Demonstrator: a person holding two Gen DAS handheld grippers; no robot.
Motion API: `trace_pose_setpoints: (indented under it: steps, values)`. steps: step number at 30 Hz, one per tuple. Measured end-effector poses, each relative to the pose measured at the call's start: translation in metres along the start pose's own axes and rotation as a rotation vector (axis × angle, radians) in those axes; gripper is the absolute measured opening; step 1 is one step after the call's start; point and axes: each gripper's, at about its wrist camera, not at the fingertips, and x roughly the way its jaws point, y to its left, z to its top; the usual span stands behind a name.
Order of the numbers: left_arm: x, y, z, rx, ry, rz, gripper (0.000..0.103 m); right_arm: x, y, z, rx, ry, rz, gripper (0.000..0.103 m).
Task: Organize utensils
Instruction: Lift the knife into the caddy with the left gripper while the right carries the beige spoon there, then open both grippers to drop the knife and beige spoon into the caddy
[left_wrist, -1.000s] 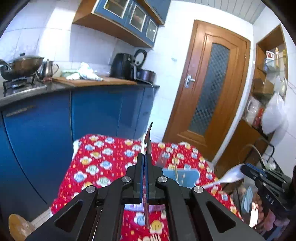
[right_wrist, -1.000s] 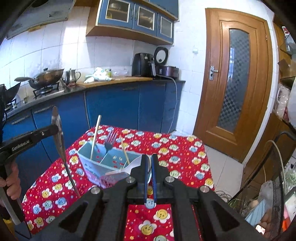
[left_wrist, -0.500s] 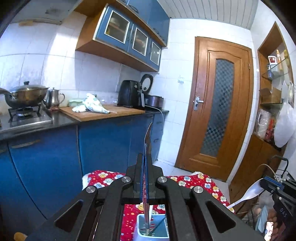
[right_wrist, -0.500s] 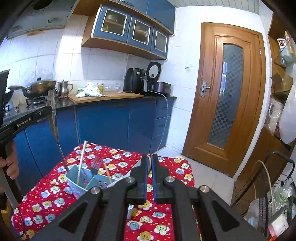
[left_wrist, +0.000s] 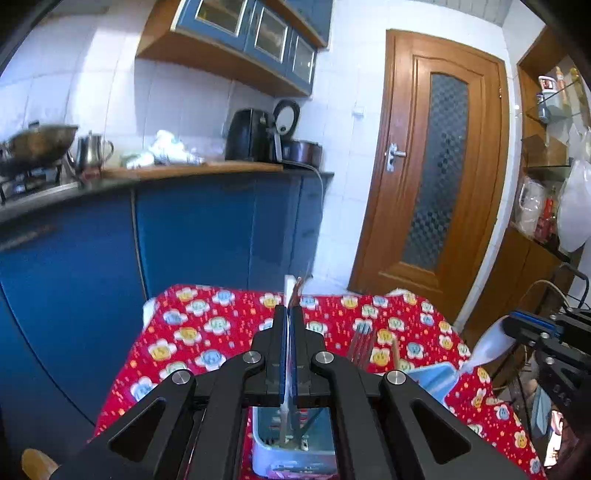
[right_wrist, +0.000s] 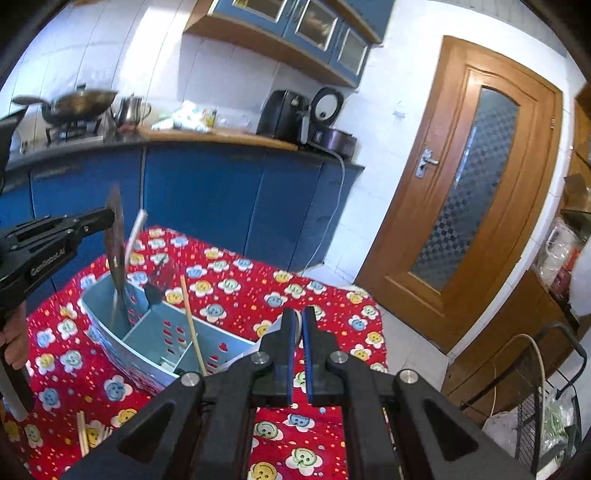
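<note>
A pale blue utensil caddy with heart cut-outs stands on the red flowered tablecloth. It holds a fork, a chopstick and a white utensil. My left gripper is shut on a metal knife, its tip down inside the caddy's left compartment. My right gripper is shut on a white plastic spoon, held to the right of the caddy.
Loose chopsticks lie on the cloth at the front left. Blue cabinets and a counter with a wok, kettle and air fryer stand behind the table. A wooden door is at the right, wire racks beside it.
My left gripper has lowered the knife so its tip now sits inside the caddy. My right gripper with the spoon has dipped closer to the table.
</note>
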Motion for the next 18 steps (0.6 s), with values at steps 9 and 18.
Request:
trace_pose_setpoints:
  steps: [9,18]
  values:
    - [0.007,0.006,-0.017,0.027,0.008,-0.010,0.001,0.038,0.025,-0.007,-0.009,0.044,0.088,0.006]
    - [0.008,0.009,-0.024,-0.009,0.059,-0.066,0.013,0.044,0.025,-0.004,0.191,-0.055,0.323,0.017]
